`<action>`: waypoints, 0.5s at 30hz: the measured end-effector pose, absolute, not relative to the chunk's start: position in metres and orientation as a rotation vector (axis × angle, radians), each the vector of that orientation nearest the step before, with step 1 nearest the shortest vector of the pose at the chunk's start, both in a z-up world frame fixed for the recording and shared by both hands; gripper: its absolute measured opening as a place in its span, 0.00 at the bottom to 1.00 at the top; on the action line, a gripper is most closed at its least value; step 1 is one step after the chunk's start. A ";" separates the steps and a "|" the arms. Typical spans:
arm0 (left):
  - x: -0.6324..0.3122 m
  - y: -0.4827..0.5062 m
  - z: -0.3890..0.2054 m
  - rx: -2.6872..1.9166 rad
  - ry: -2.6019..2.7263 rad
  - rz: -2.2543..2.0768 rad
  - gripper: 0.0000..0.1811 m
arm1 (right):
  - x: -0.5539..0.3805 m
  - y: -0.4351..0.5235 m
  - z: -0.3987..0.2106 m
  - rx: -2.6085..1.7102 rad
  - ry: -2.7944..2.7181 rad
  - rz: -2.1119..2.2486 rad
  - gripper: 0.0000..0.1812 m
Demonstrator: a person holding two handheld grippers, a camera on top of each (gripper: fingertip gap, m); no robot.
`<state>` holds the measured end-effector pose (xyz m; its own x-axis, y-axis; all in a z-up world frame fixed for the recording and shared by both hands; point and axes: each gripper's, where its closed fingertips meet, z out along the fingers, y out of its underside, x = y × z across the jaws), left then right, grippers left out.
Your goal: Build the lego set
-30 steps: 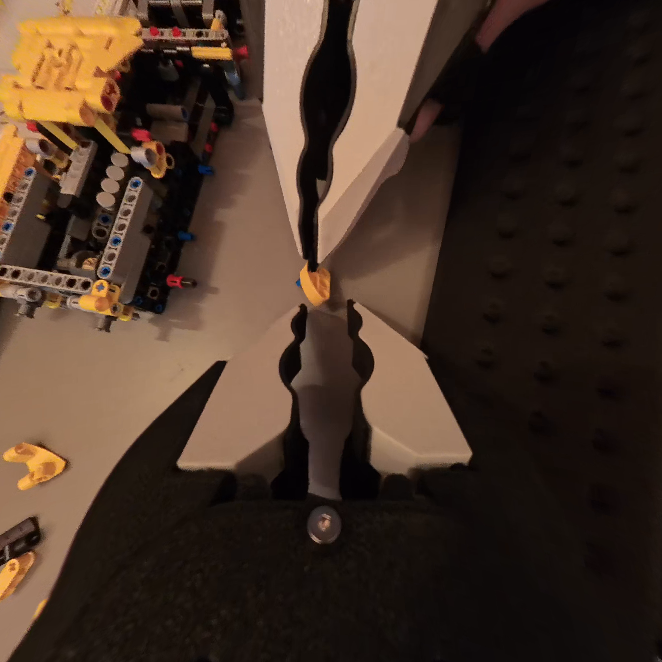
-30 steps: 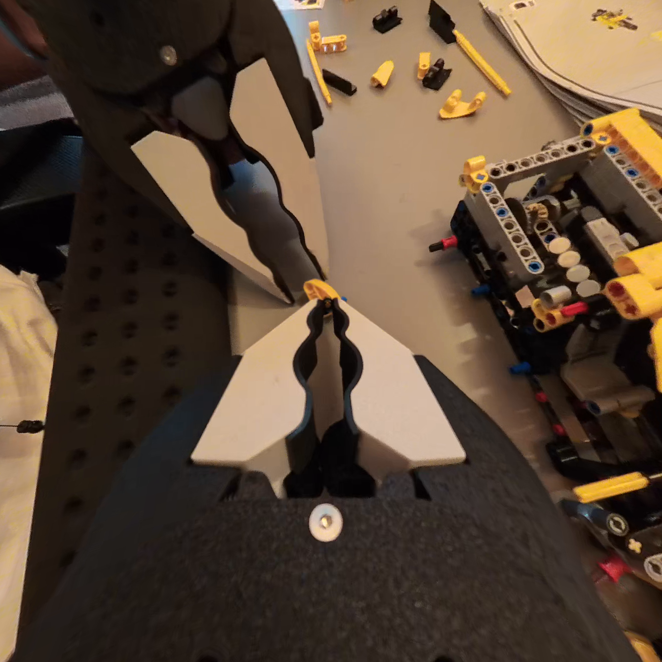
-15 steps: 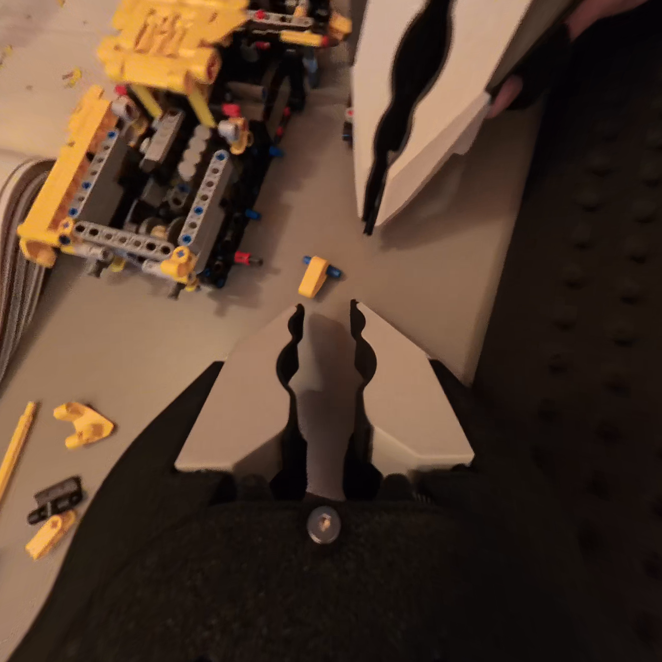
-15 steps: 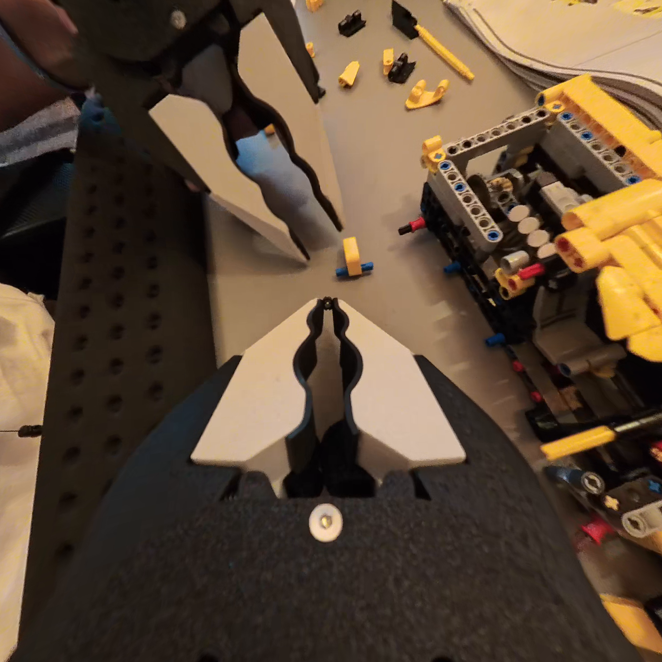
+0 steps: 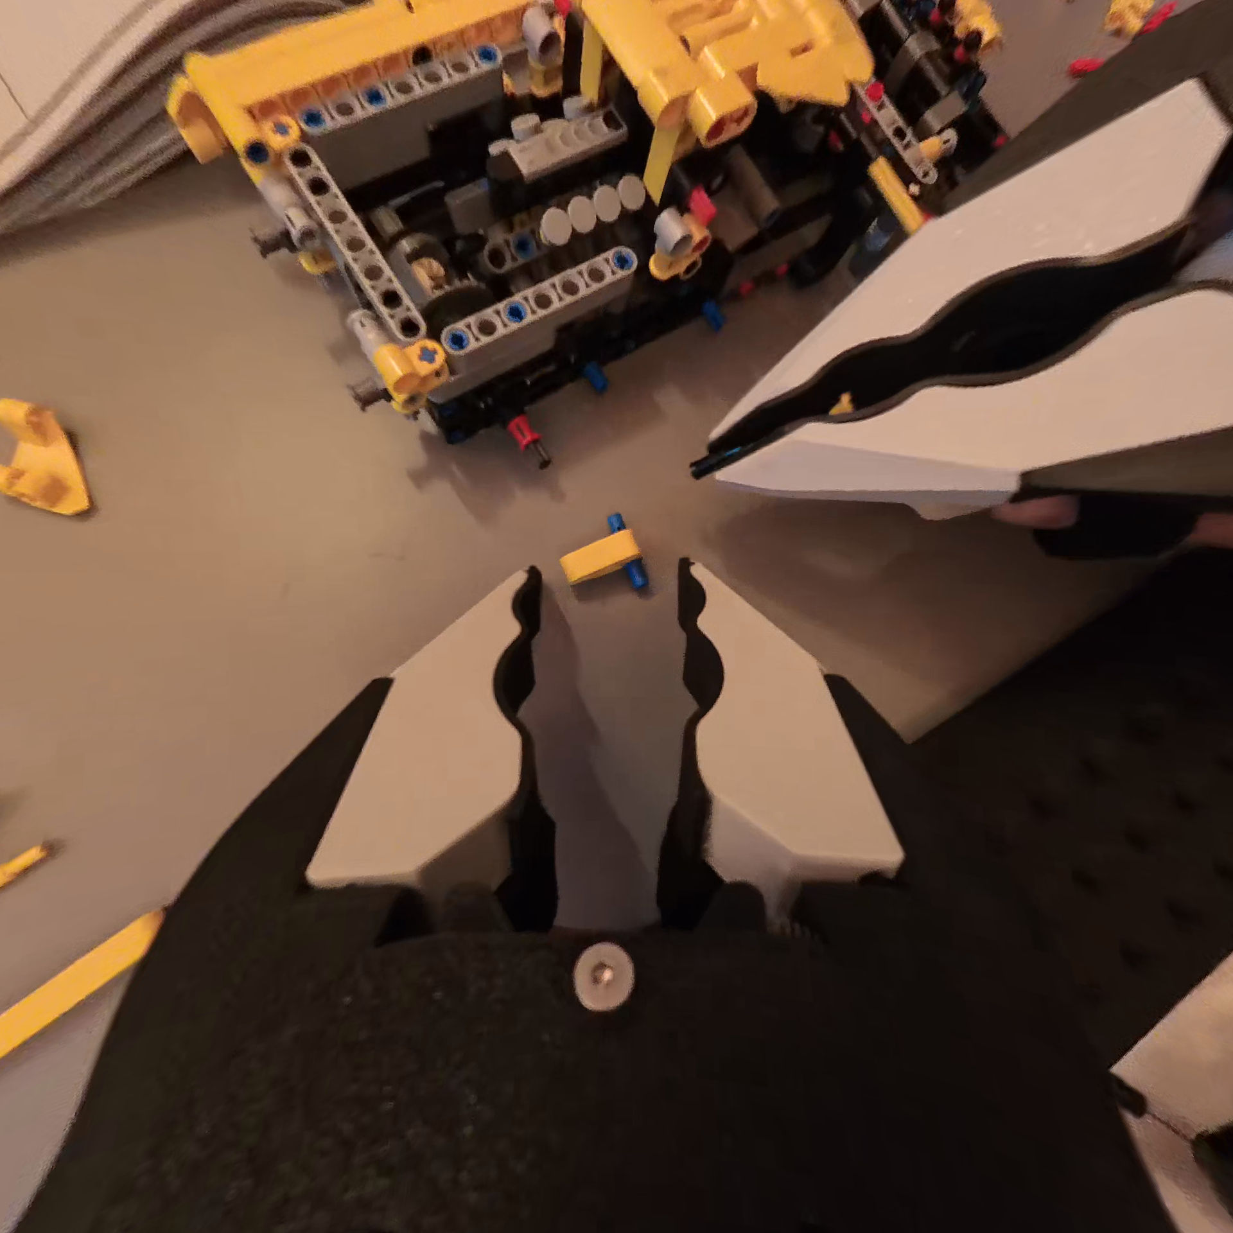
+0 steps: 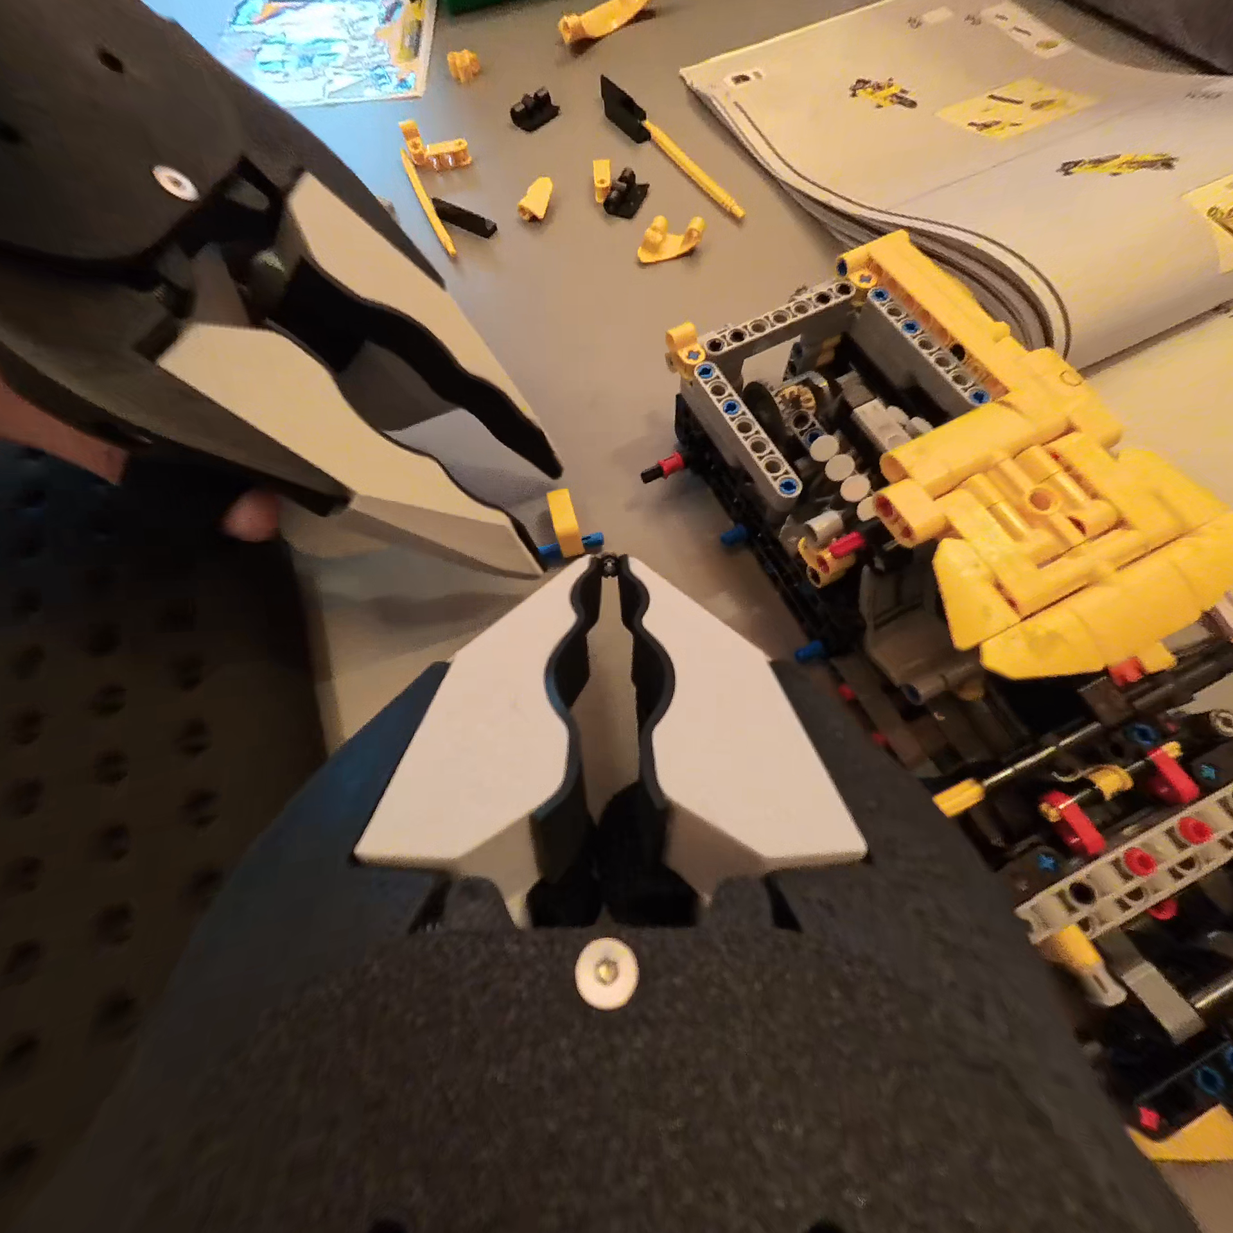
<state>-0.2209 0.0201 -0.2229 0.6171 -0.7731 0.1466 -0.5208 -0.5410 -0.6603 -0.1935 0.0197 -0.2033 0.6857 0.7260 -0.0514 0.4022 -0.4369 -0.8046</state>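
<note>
We hold our left gripper (image 5: 606, 574) low over the grey counter (image 5: 233, 600) with its fingers (image 5: 454, 747) spread apart and nothing between them. Just ahead of the fingertips, slightly toward the right one, lies a short yellow lego beam (image 5: 599, 556) with a blue pin (image 5: 630, 567) pushed through one end; it rests on the counter and neither finger touches it.

Our right gripper (image 6: 608, 564) has its fingers (image 6: 494, 747) drawn almost together, pinching a small dark pin (image 6: 608, 564) at the very tips. In the right wrist view the yellow beam (image 6: 564, 522) sits just beyond those tips, between them and the left gripper's fingers (image 6: 373, 400), which come in from the upper left.

Farther ahead of the left fingers, and off to the right of the right fingers, stands the half-built lego model (image 5: 534, 220), a grey and black frame with a big yellow assembly on top and red and blue pins poking from its sides. Well beyond the right fingers a handful of loose yellow and black pieces (image 6: 580, 180) is scattered on the counter, and an open instruction booklet (image 6: 1001, 133) lies to the far right. A curved yellow part (image 5: 43, 460) lies far left of the left fingers.
</note>
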 end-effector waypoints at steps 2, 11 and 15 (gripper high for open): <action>-0.218 0.021 -0.227 -2.314 0.982 -0.590 0.23 | -0.191 0.016 -0.201 -2.068 -0.829 0.538 0.02; -0.210 0.024 -0.227 -2.252 1.084 -0.540 0.13 | -0.180 0.009 -0.188 -2.020 -0.737 0.619 0.02; -0.203 0.003 -0.215 -1.910 1.485 -0.511 0.13 | -0.180 0.008 -0.182 -1.992 -0.702 0.676 0.02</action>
